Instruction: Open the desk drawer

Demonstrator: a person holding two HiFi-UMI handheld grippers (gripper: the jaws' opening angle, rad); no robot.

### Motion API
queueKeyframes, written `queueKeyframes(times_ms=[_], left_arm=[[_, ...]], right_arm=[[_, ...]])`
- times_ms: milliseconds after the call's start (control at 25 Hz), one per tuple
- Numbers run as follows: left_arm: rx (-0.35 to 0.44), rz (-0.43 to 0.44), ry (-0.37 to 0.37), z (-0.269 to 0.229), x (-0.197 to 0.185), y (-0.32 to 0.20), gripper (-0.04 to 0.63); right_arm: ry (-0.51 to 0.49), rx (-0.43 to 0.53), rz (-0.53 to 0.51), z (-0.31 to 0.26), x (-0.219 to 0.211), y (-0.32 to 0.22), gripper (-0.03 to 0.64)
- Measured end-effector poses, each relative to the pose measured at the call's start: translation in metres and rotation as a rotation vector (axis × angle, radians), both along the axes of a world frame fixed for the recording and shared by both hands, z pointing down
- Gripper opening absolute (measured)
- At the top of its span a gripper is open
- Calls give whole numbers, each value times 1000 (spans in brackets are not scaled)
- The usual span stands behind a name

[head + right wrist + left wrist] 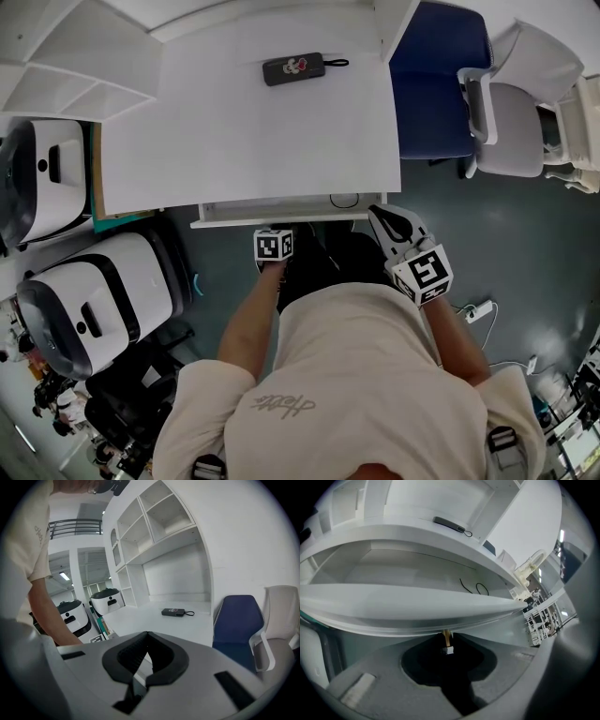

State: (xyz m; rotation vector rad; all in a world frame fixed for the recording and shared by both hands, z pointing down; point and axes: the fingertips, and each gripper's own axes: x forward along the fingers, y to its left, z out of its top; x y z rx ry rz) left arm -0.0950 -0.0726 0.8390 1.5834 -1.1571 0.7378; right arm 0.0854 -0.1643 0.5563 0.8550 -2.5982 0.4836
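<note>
pinching what looks like the lower lip of the drawer (417, 606), the left gripper (446, 638) has its jaws drawn narrow. the tips are tucked under the white front panel, though the contact itself is hard to make out. the drawer is white, wide and shallow, and it is slid a little way out from under the near edge of the desk (244, 131). a thin black cable (476, 588) lies looped inside it toward the right end. the right gripper (147, 637) hangs just beside the drawer's right end, its jaws close together with nothing between them.

the desk top is plain white, with a black case (292, 67) with a short strap lying at its far side. white open shelving (154, 522) rises along the far left of the desk. a blue chair (441, 84) stands to the right of the desk, with a pale grey chair (511, 117) further right. two white machines (89, 295) with dark bands stand on the dark grey floor (525, 244) to the left. a white power strip (478, 309) lies on the floor at the near right.
</note>
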Motion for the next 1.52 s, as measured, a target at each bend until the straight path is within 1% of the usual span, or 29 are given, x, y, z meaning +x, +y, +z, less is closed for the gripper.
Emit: queueKeyframes(times_ms=[280,400,640,920,1080,1240,1360,1520], left_arm=[[-7,22,-9,0,3,20,80],[-6,18,3,-1,5,32,80],[-6,39,33,-1,5,57,80],[-4,59,55,-3,11,92,80],[-1,63,63,-1,14,106,81],[0,60,72,-2,15,117,81],[-12,55,88,0,17,129,80],[-15,75,83,0,20,141,81]], right_arm=[[-6,-24,20,4,-8,18,3],[10,-32,20,3,-12,34,3],[43,-36,34,0,-18,68,3],[58,-27,88,-7,-14,117,3],[55,-53,135,-2,-3,146,3],[48,-61,195,-3,8,162,3],[59,-55,219,-6,14,174,3],[70,-60,235,-7,19,183,3]])
